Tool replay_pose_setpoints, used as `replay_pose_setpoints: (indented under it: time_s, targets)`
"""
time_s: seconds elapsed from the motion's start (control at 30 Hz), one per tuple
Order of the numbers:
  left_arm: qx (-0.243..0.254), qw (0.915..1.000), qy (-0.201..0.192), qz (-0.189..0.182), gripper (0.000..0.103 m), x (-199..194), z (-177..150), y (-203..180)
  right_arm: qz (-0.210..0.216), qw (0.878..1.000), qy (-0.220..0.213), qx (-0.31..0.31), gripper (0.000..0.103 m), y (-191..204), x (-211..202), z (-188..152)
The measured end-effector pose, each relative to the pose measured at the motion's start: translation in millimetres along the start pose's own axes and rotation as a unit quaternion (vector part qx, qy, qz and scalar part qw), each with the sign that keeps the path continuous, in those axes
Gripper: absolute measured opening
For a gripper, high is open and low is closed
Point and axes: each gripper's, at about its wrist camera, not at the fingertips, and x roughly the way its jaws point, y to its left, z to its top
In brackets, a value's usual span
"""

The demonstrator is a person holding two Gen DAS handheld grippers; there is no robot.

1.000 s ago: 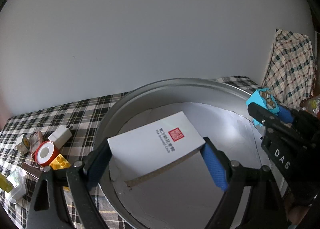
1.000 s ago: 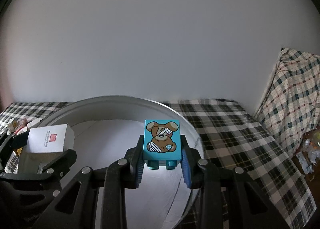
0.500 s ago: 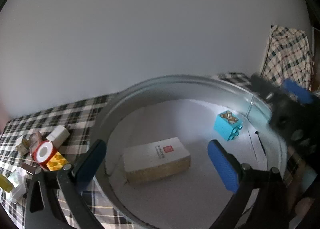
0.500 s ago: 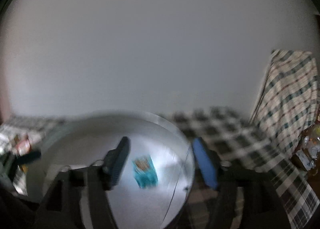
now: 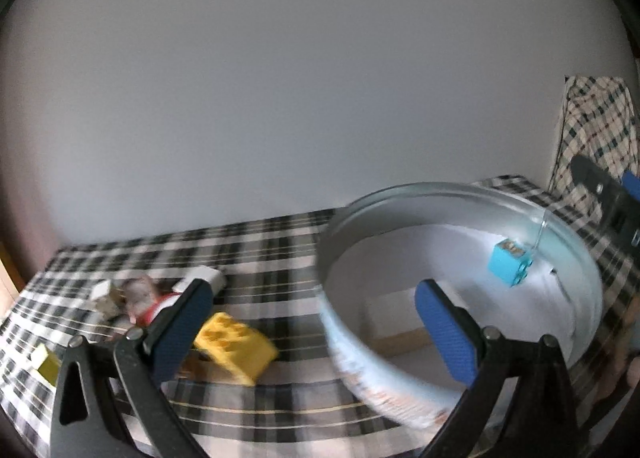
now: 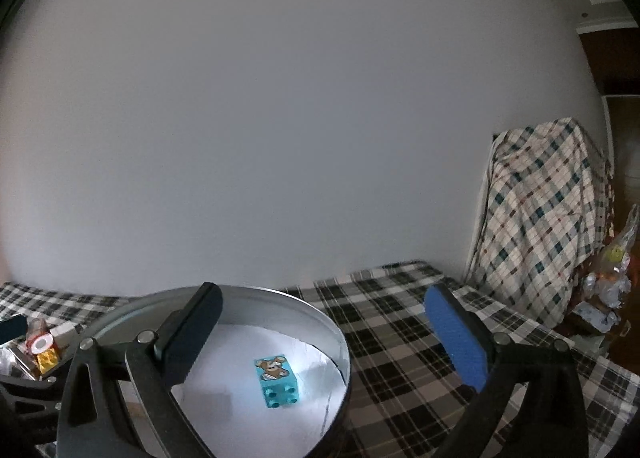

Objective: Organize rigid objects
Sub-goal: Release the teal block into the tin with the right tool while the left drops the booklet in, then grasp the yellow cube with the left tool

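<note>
A round metal tin (image 5: 404, 198) (image 6: 280, 296) stands on the plaid cloth. Inside it lie a teal bear block (image 5: 510, 267) (image 6: 277, 381) and a white box (image 5: 394, 316), partly hidden behind my left finger. My left gripper (image 5: 316, 330) is open and empty, over the tin's left rim. A yellow brick (image 5: 234, 341) lies just right of its left finger. My right gripper (image 6: 324, 338) is open and empty, raised above the tin's right side; it also shows at the right edge of the left wrist view (image 5: 608, 198).
Small items lie left of the tin: a red and white tape roll (image 6: 39, 343), a white adapter (image 5: 204, 277), a small white block (image 5: 105, 292), a yellow-green piece (image 5: 45, 363). A plaid-draped chair (image 6: 548, 218) stands at the right. A grey wall is behind.
Both grippers opened and dropped their loads into the tin: the white box from the left, the teal block from the right. The left has swung left toward the yellow brick; the right has lifted.
</note>
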Motion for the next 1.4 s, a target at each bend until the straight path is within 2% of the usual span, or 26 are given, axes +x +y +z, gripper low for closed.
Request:
replay_pose_setpoints:
  time_s: [0.2,0.4,0.7,0.9,1.0,1.13,1.3,1.4]
  targets:
    - [-0.008,0.9999,0.001,0.007,0.102,-11,-12,45,0.018,1.0,-0.008,-0.019,0.102,32,-23,-5]
    - [-0.041,0.9987,0.017,0.023,0.102,-15,-23,90,0.065,0.997,0.021,-0.035,0.102,76,-43,-14]
    - [-0.054,0.9974,0.033,0.035,0.102,-21,-37,137,0.122,0.988,0.063,-0.066,0.102,147,-51,-24]
    - [-0.054,0.9957,0.03,0.069,0.102,-30,-45,169,0.153,0.982,0.075,-0.079,0.102,176,-57,-28]
    - [-0.07,0.9936,0.037,0.08,0.102,-30,-48,193,0.167,0.978,0.09,-0.088,0.102,188,-56,-30]
    - [-0.1,0.9913,0.056,0.064,0.102,-24,-53,225,0.188,0.971,0.119,-0.086,0.102,201,-54,-34]
    - [-0.112,0.9887,0.09,0.042,0.102,-13,-62,244,0.209,0.962,0.147,-0.092,0.102,219,-53,-40]
    - [-0.131,0.9852,0.106,0.032,0.093,-8,-66,255,0.223,0.956,0.162,-0.097,0.102,231,-53,-44]
